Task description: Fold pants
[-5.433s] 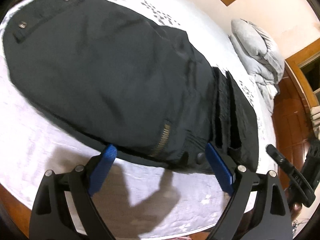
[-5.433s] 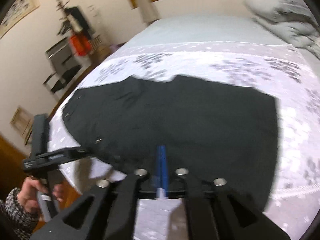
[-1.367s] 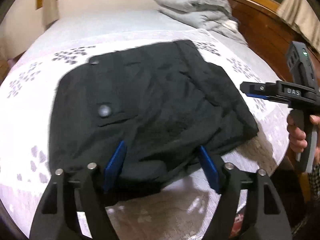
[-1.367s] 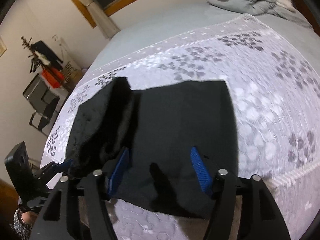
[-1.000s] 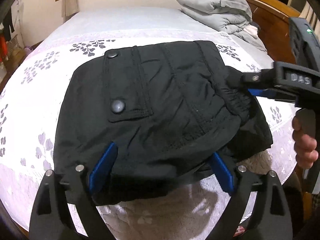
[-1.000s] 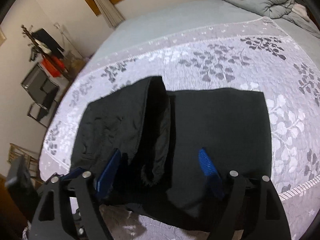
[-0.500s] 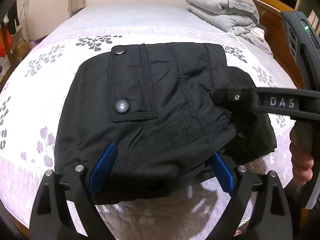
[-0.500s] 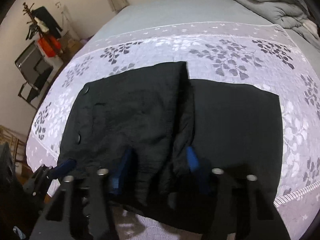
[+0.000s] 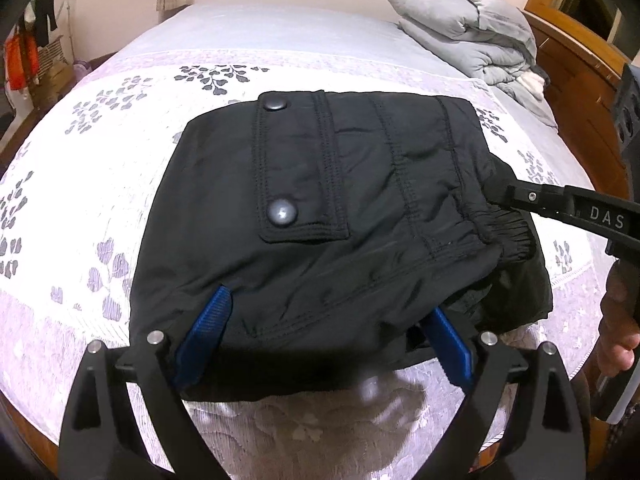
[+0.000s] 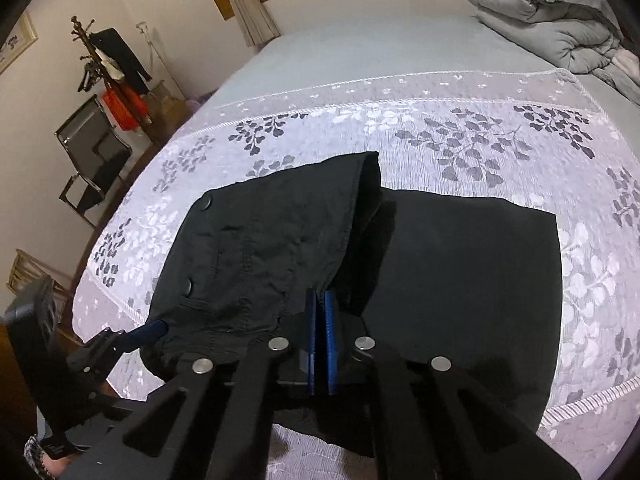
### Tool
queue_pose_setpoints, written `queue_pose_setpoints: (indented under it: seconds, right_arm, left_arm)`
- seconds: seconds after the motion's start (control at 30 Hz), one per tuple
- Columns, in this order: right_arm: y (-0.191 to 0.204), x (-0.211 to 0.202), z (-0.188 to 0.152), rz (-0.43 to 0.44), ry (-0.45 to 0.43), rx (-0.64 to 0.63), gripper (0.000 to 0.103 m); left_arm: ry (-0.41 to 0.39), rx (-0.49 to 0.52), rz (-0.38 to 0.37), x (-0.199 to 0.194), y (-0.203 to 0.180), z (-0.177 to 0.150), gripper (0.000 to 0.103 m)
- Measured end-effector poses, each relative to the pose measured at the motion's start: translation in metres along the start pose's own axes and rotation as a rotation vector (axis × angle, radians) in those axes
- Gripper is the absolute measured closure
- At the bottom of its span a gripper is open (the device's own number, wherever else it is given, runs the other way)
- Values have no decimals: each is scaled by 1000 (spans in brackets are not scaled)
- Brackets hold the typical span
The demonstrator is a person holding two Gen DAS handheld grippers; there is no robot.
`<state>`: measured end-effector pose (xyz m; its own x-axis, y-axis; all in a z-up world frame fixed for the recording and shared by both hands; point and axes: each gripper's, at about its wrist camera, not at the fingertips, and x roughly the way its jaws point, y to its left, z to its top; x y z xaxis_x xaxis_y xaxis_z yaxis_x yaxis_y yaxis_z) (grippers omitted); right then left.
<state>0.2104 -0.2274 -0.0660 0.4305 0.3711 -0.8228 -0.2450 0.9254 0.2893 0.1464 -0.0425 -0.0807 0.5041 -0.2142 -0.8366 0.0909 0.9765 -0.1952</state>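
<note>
A: Left wrist view: what lies on the bed (image 9: 320, 44)?
B: Black pants (image 9: 320, 216) of matte woven cloth, folded into a rough rectangle, on a white lace-textured spread with grey leaf sprigs (image 9: 216, 76). A flap pocket bears two round dull snaps (image 9: 283, 213); the elastic waistband is gathered into fine ridges. A folded grey quilt (image 9: 468, 36) sits by the wooden bed frame.
A: And the left tongs (image 9: 326, 344)?
B: Spread wide, blue pads straddling the near fold; whether the pads press it cannot be told. The right tongs (image 9: 500, 196) meet the waistband from the side.
A: Right wrist view?
B: The right tongs (image 10: 319, 300) have just been closing; their blue pads stand pressed together, pinching an edge of the pants (image 10: 460, 272). The upper layer rises as a ridge over the flat layer.
</note>
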Motion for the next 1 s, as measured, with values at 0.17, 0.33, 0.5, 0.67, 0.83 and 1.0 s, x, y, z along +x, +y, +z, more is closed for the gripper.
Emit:
queue_pose_setpoints:
  seconds: [0.17, 0.33, 0.5, 0.67, 0.83, 1.0]
  right_arm:
    - [-6, 7, -2, -10, 41, 8, 68]
    - [-10, 14, -7, 26, 64, 42, 57]
    - [-3, 29, -6, 30, 82, 33, 54]
    - [9, 25, -6, 12, 28, -50, 76]
    - [21, 1, -7, -5, -26, -142, 88]
    - [11, -26, -3, 22, -60, -100, 90]
  left_arm:
    - [3, 13, 15, 4, -2, -3, 8]
    - [-2, 15, 10, 5, -2, -5, 8]
    - [-7, 18, 10, 6, -2, -8, 8]
    - [-5, 14, 14, 7, -2, -9, 8]
    - [-5, -57, -11, -2, 8, -6, 7]
    - [0, -62, -46, -14, 6, -7, 6]
